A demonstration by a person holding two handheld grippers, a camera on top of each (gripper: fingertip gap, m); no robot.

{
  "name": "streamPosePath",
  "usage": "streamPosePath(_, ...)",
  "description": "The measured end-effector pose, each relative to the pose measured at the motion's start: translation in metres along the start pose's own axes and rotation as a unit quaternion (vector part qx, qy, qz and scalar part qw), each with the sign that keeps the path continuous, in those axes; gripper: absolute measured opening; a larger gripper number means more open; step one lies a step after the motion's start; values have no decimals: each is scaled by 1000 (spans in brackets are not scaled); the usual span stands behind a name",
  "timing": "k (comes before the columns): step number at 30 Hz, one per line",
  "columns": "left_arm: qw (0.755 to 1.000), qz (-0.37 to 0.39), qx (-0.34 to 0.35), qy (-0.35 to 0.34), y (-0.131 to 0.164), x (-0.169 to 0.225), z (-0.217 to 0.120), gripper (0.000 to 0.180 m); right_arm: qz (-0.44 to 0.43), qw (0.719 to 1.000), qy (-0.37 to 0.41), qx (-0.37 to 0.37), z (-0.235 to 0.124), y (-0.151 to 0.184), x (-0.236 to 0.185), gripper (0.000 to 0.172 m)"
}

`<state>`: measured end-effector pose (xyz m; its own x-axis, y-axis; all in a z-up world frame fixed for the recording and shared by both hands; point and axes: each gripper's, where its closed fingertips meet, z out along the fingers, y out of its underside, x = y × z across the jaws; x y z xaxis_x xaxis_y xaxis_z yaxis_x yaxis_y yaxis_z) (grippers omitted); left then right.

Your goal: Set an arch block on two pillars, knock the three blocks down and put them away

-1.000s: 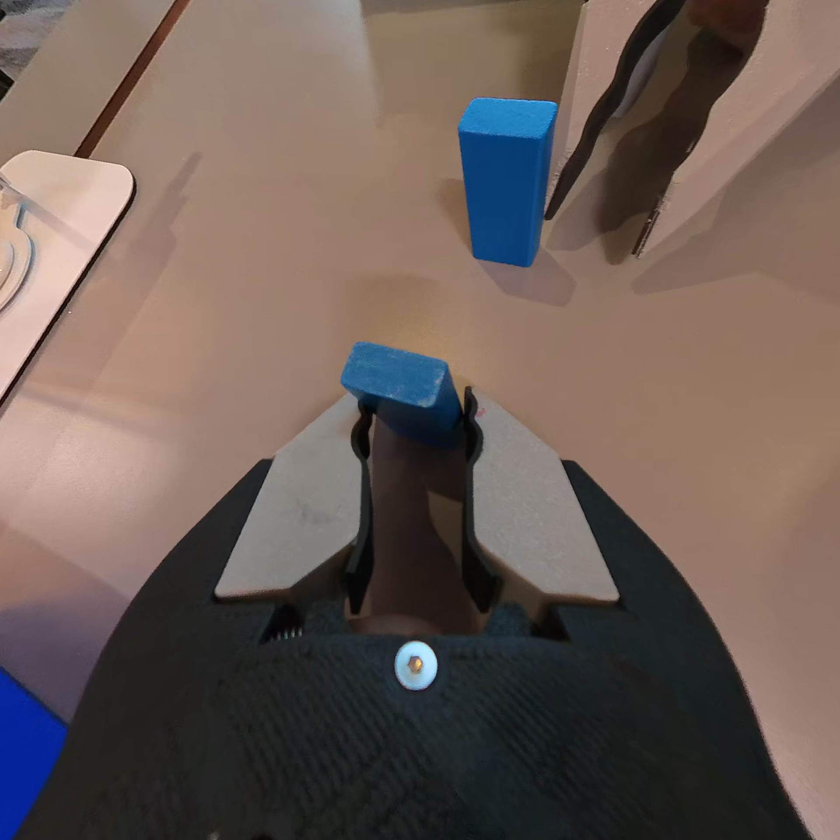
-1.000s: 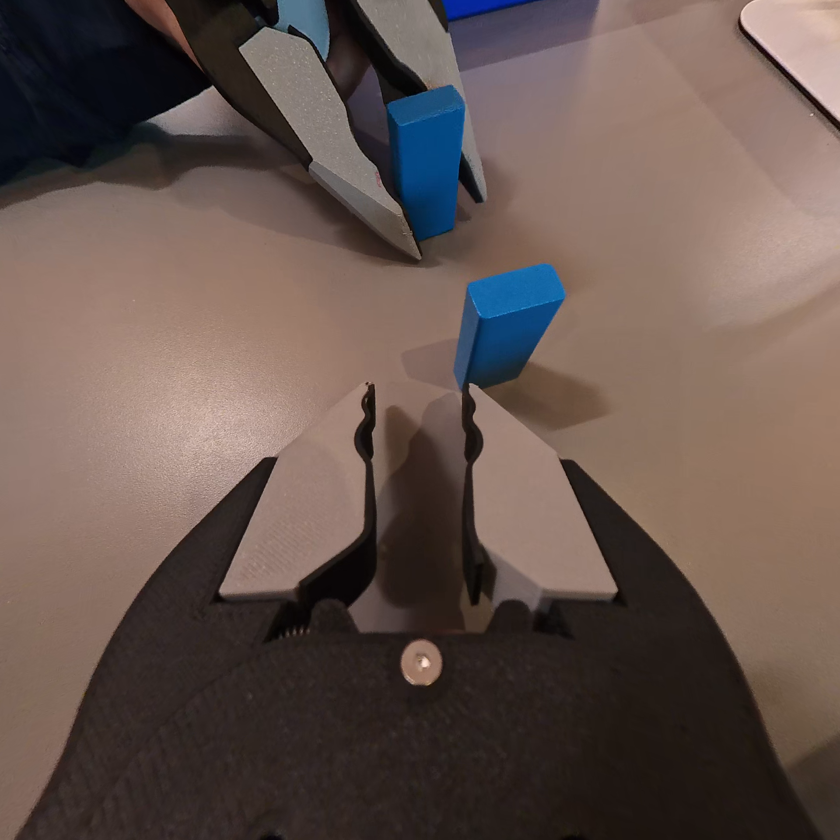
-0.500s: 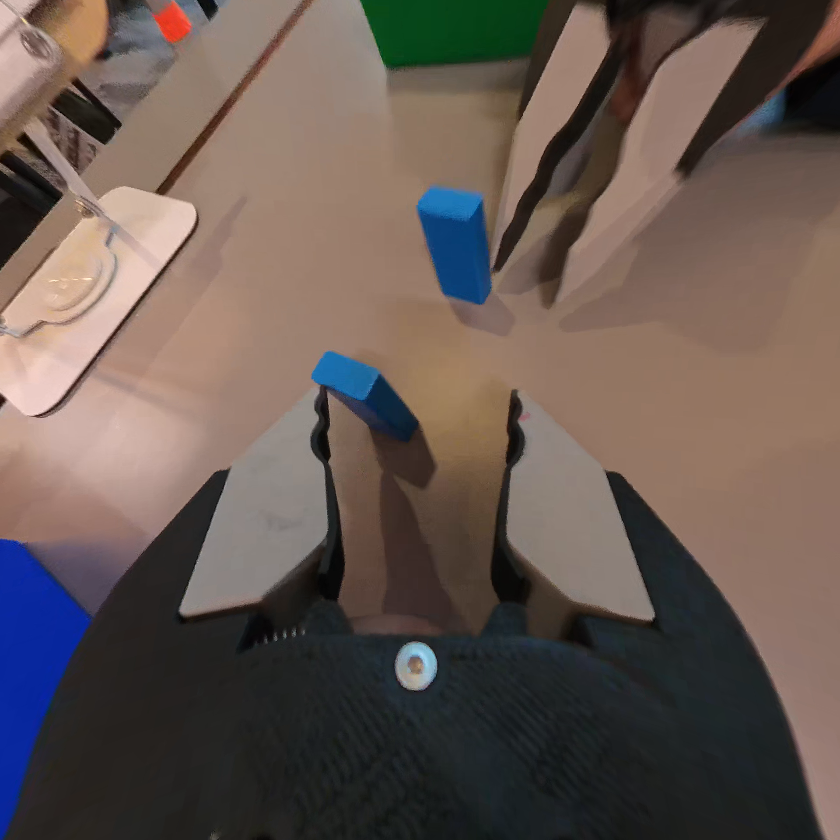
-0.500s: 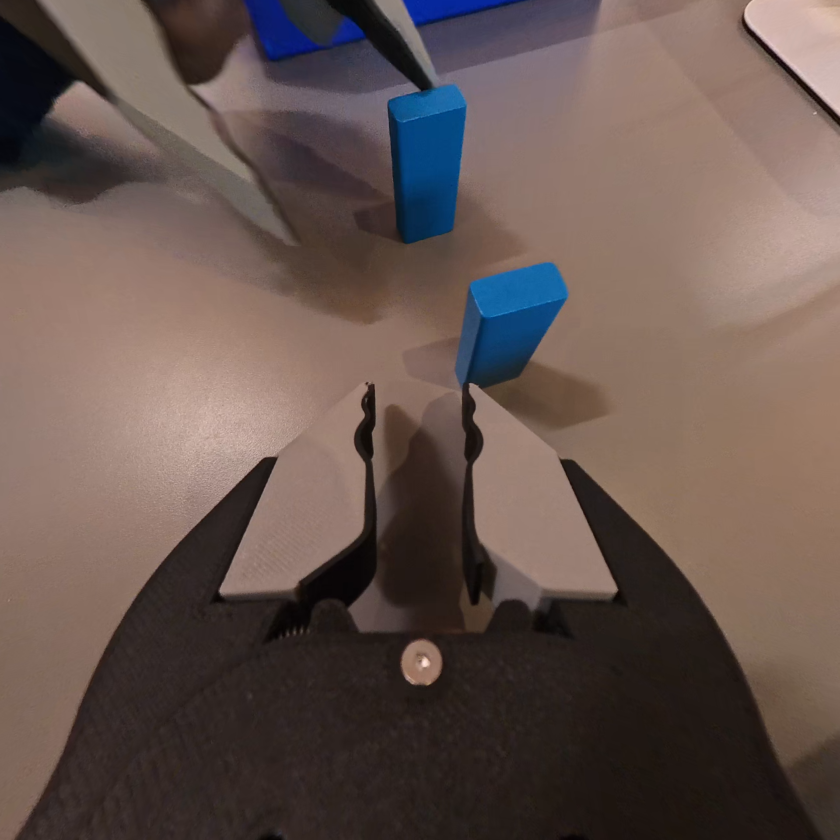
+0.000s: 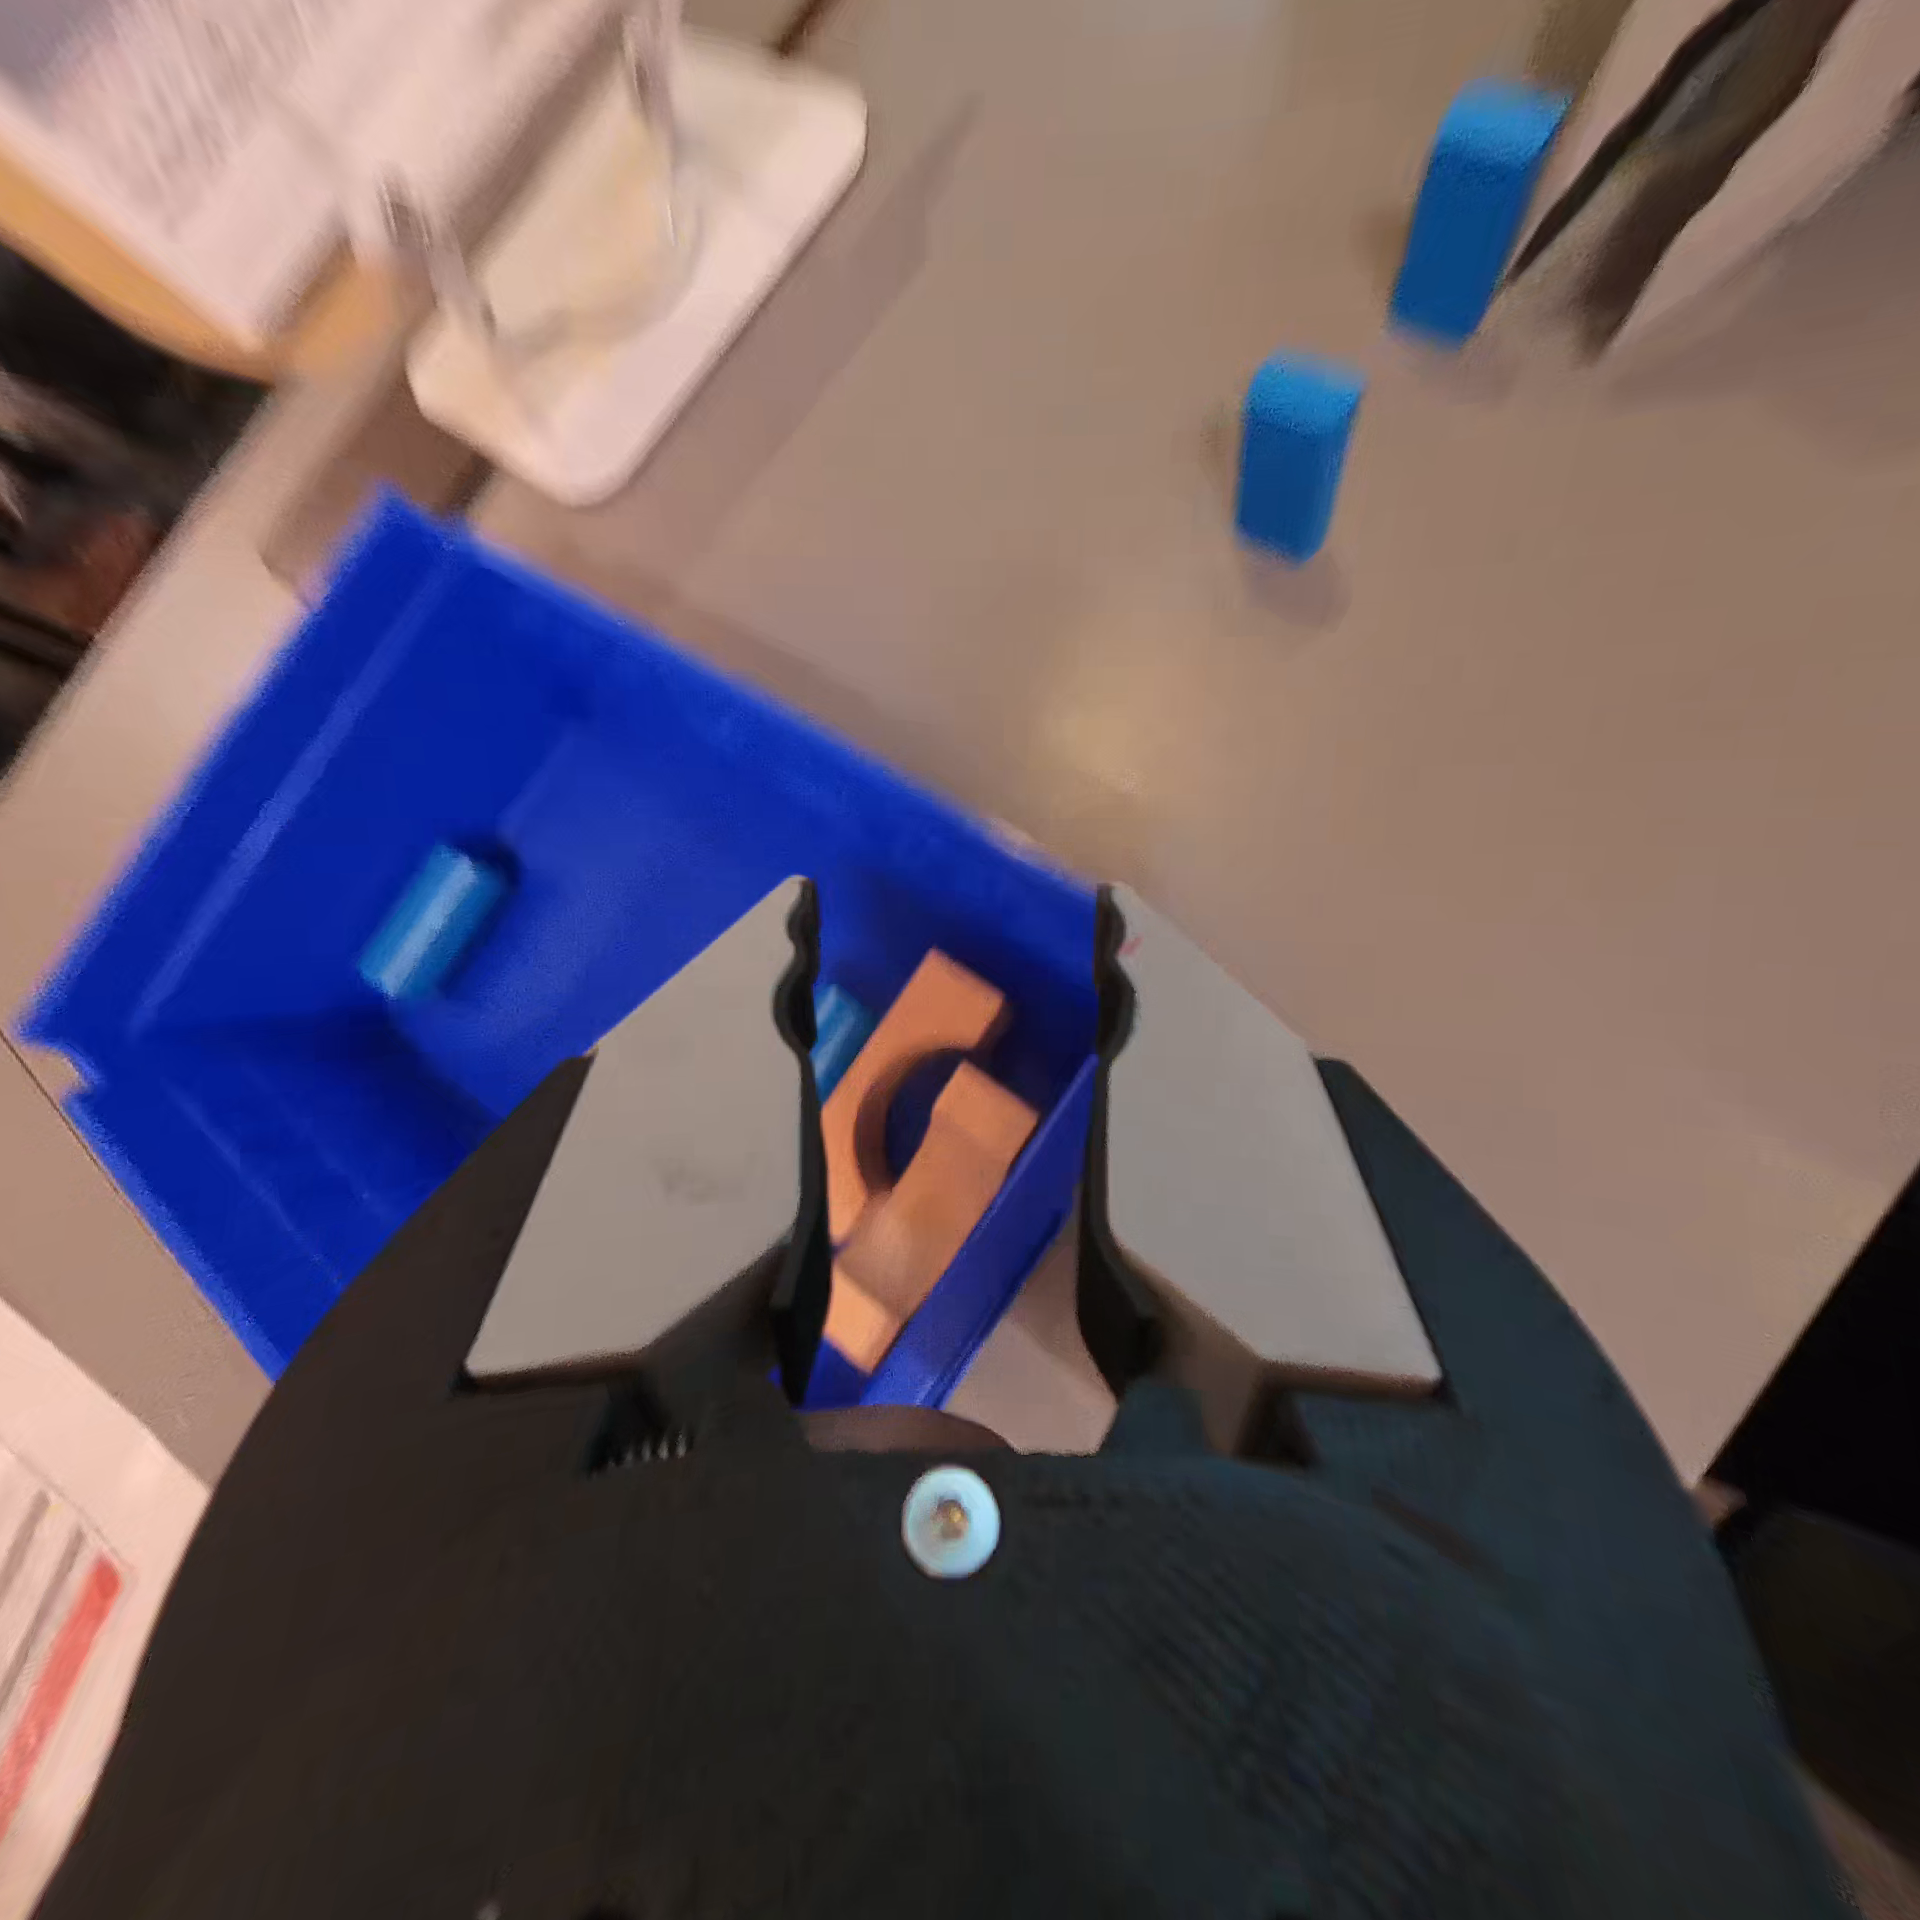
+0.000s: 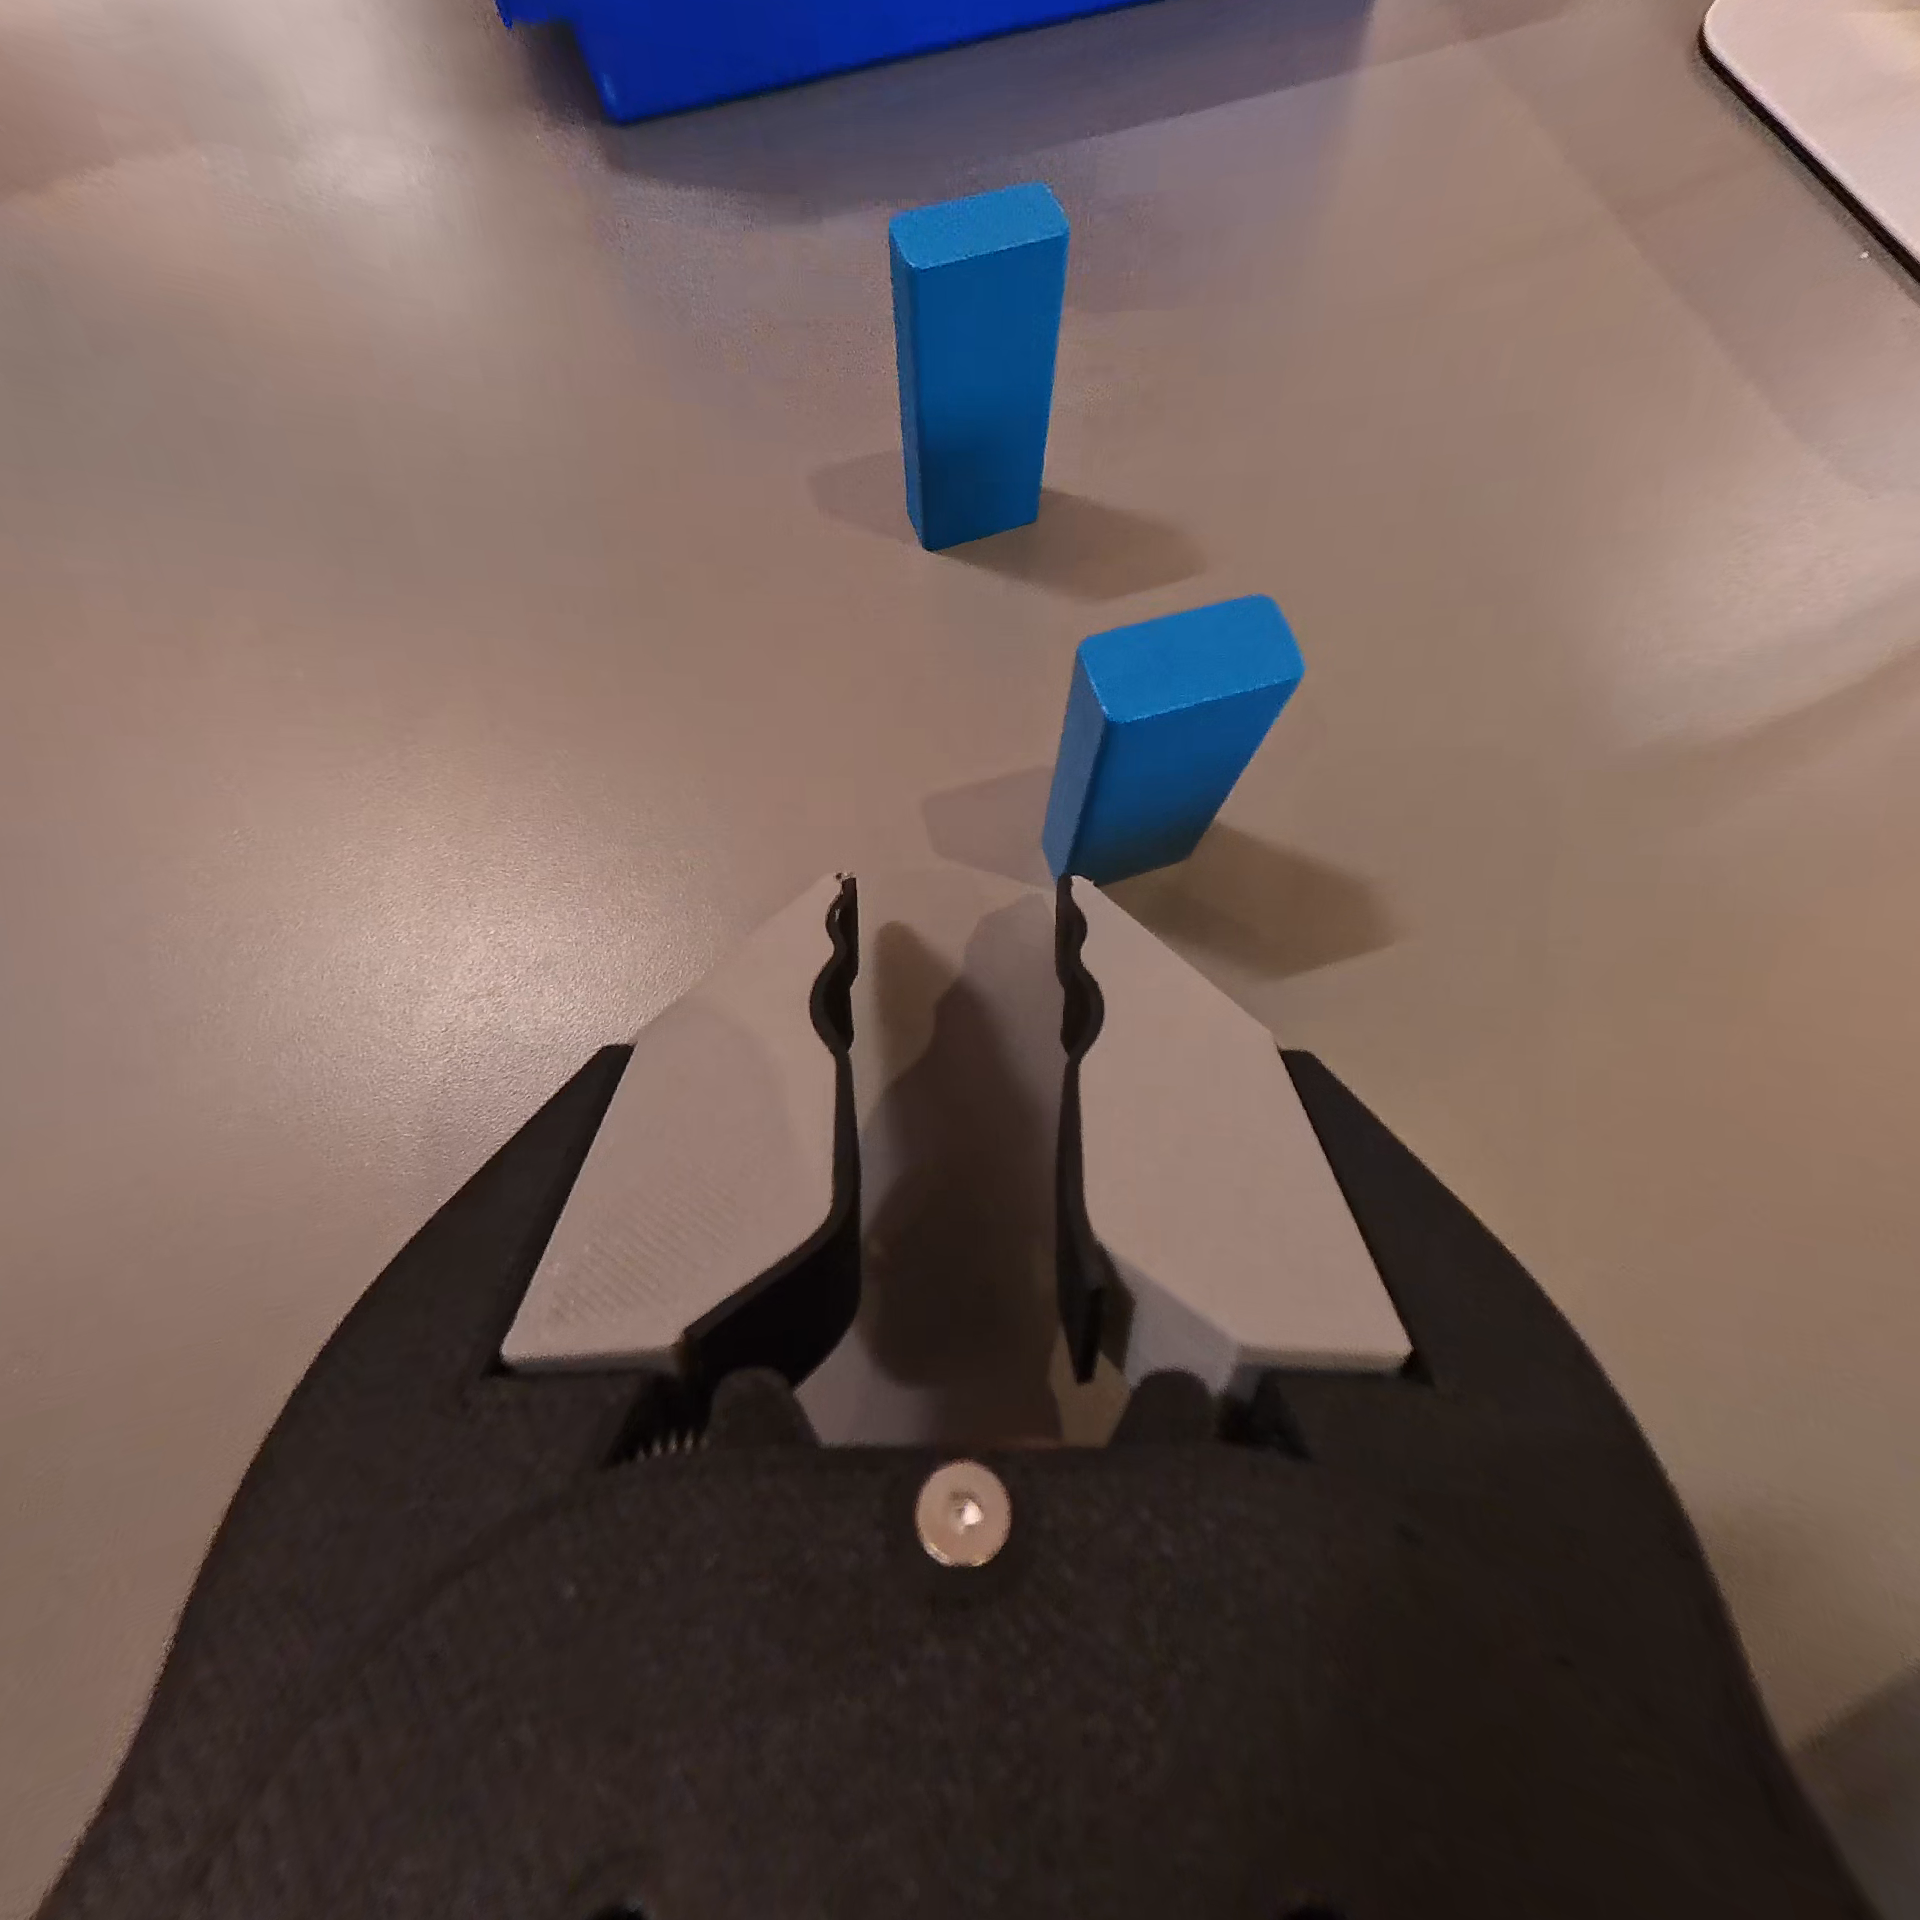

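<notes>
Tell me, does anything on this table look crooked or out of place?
Nothing stands out. Two blue rectangular blocks stand upright and apart on the grey table; an orange wooden arch block lies in the blue plastic bin.

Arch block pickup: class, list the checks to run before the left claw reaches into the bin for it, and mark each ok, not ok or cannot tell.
1. Left claw open and empty: ok.
2. Left claw over the orange arch block in the blue bin: ok.
3. Two blue pillars upright on the table: ok.
4. Pillar spacing matches the arch's span: cannot tell.
5. Right claw empty: ok; its tip sits very near the closer pillar, contact cannot tell.
6. Small blue block beside the arch out of the way: cannot tell.
</notes>
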<state>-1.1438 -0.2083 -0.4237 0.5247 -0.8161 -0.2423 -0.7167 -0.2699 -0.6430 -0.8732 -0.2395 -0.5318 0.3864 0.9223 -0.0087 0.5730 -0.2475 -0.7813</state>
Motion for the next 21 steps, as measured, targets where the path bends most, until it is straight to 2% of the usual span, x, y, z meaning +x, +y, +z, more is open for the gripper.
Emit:
streamPosePath(3, 995, -14, -102, 6, 57, -21, 24, 50, 2, 1000, 0, -1, 0, 0, 0, 35)
streamPosePath(7, 987, 4, -162, 21, 88, -28, 44, 45, 7, 1000, -1, 2, 0, 0, 1, 35)
streamPosePath(9, 982, 22, -186, 17, 96, -34, 51, 34, 10, 1000, -3, 2, 0, 0, 1, 35)
streamPosePath(18, 974, 100, -203, -22, 93, -43, 68, 50, 6, 1000, 0, 1, 0, 0, 1, 35)
streamPosePath(21, 971, 121, -206, -22, 93, -37, 60, 32, 5, 1000, -1, -1, 0, 0, 1, 35)
